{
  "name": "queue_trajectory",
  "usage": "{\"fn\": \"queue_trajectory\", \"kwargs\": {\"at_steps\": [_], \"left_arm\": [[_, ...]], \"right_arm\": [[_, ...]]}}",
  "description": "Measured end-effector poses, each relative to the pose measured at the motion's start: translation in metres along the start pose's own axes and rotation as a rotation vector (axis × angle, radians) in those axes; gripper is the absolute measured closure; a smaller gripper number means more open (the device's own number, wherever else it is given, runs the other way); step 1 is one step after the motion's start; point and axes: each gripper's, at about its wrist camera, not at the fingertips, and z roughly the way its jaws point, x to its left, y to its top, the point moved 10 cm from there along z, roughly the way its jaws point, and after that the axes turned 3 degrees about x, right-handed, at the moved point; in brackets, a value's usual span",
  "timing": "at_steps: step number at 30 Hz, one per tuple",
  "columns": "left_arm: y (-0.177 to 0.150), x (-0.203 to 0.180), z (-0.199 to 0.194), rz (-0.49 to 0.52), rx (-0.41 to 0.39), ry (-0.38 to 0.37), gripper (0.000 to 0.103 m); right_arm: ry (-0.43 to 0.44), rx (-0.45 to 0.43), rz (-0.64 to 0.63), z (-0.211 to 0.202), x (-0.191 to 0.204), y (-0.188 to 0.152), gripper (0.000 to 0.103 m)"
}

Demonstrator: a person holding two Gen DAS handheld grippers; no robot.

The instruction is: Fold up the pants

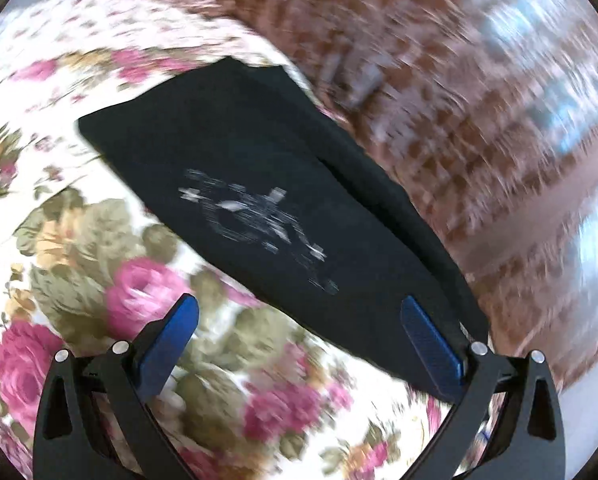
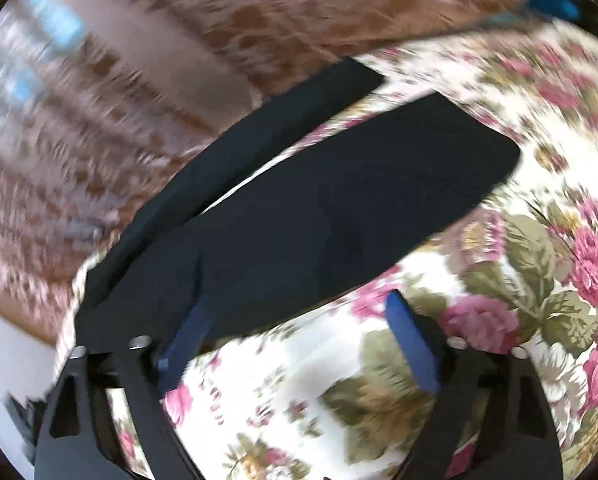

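The black pants (image 1: 259,184) lie flat on a table covered with a floral cloth (image 1: 83,240), close to the table's edge, past which a brown patterned floor (image 1: 479,120) shows. In the right wrist view the 2 legs (image 2: 339,200) run side by side with a thin strip of cloth visible between them, their long axis going from about 7 o'clock up to 2 o'clock. In the left wrist view the garment runs from 10 o'clock down to 4 o'clock and carries a pale printed emblem (image 1: 255,220); motion blur smears it, so no lettering or brand can be read.

The left tongs (image 1: 299,320) are spread wide, nothing between the blue pads; the pants' near end lies at the 1 to 2 o'clock side, just by the right-hand pad (image 1: 431,344). The right tongs (image 2: 299,320) are also spread, gripping nothing, with the pants' near edge at 10 to 11 o'clock; the left-hand pad (image 2: 191,332) sits against or just over the fabric's edge, though blur leaves contact unclear.

My reading: each hand is at one end of the same long edge, about equally near, so the coming grasp would turn on both tongs closing on that edge to fold across the long axis.
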Motion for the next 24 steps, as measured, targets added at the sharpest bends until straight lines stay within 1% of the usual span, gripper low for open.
{"fn": "queue_trajectory", "kwargs": {"at_steps": [1, 2, 5, 6, 8, 11, 13, 16, 19, 21, 23, 24], "left_arm": [[0.004, 0.007, 0.003, -0.024, -0.005, -0.005, 0.003], [0.006, 0.013, 0.004, -0.04, -0.007, -0.008, 0.003], [0.012, 0.029, 0.012, -0.096, -0.025, -0.05, 0.005], [0.015, 0.032, 0.012, -0.1, -0.033, -0.056, 0.009], [0.022, 0.034, 0.013, -0.082, -0.058, -0.062, 0.014], [0.033, 0.038, 0.017, -0.07, -0.074, -0.085, 0.021], [0.042, 0.045, 0.02, -0.073, -0.092, -0.085, 0.03], [0.051, 0.054, 0.024, -0.096, -0.1, -0.087, 0.039], [0.056, 0.055, 0.027, -0.083, -0.1, -0.092, 0.042], [0.059, 0.054, 0.031, -0.071, -0.1, -0.101, 0.043], [0.063, 0.055, 0.036, -0.068, -0.101, -0.098, 0.053], [0.066, 0.057, 0.038, -0.081, -0.1, -0.098, 0.062]], "right_arm": [[0.003, 0.01, 0.031, 0.003, -0.009, 0.001, 0.022], [0.011, 0.018, 0.057, 0.004, -0.017, 0.0, 0.024], [0.049, 0.05, 0.164, 0.018, -0.036, -0.001, 0.035], [0.076, 0.049, 0.203, 0.022, -0.042, -0.001, 0.036], [0.087, 0.035, 0.229, 0.024, -0.047, 0.003, 0.043], [0.12, 0.013, 0.269, 0.027, -0.048, 0.014, 0.043], [0.135, -0.009, 0.279, 0.03, -0.051, 0.022, 0.043], [0.133, -0.037, 0.255, 0.035, -0.051, 0.033, 0.043], [0.127, -0.064, 0.207, 0.04, -0.048, 0.041, 0.043], [0.119, -0.078, 0.189, 0.044, -0.047, 0.045, 0.047], [0.117, -0.092, 0.177, 0.048, -0.048, 0.049, 0.053], [0.113, -0.096, 0.176, 0.049, -0.05, 0.05, 0.055]]}}
